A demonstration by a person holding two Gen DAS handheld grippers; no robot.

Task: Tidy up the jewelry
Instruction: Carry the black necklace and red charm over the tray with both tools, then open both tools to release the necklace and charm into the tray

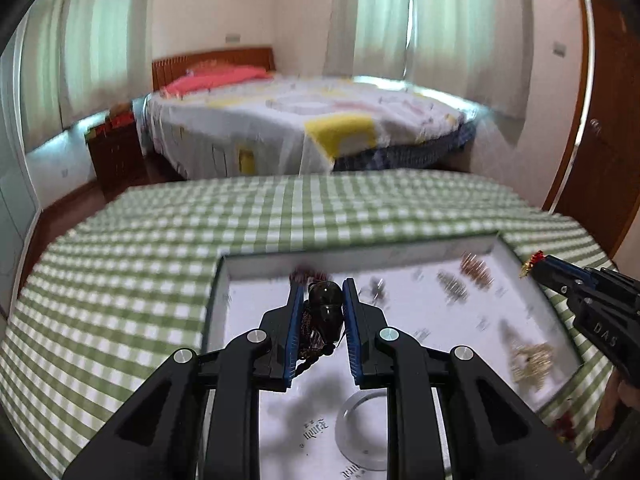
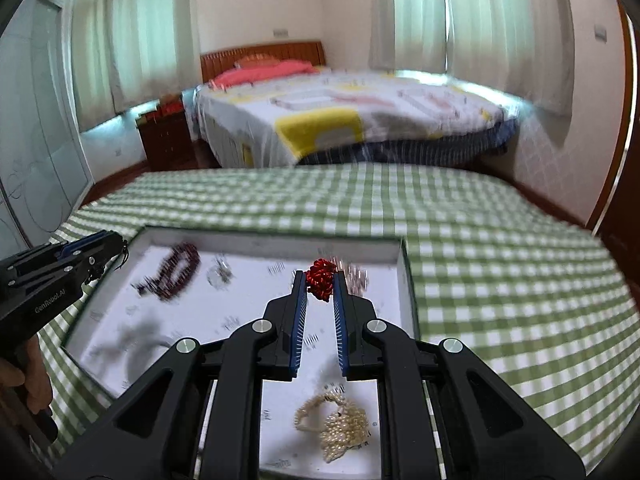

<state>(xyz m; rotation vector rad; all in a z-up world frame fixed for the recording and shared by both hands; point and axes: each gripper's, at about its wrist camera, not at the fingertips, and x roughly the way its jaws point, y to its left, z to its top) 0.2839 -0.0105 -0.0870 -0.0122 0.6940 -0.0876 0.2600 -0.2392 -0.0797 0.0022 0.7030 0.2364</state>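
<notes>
A white shallow tray (image 1: 400,258) (image 2: 260,242) lies on a green checked tablecloth. My left gripper (image 1: 323,286) is shut on a dark beaded bracelet (image 1: 324,308), held above the tray's left part. My right gripper (image 2: 319,276) is shut on a red coiled piece (image 2: 320,278), held above the tray's right part; it shows in the left wrist view (image 1: 538,262). In the tray lie a dark red bead bracelet (image 2: 178,270), a pearl strand (image 2: 336,420) (image 1: 530,360), a clear ring-like piece (image 2: 219,274) and copper and silver pieces (image 1: 476,270).
The table with the checked cloth (image 2: 500,280) runs far beyond the tray on the far side and right. A clear round dome (image 1: 366,436) lies in the tray's near part. A bed (image 2: 360,120) and a wooden nightstand (image 2: 168,142) stand behind the table.
</notes>
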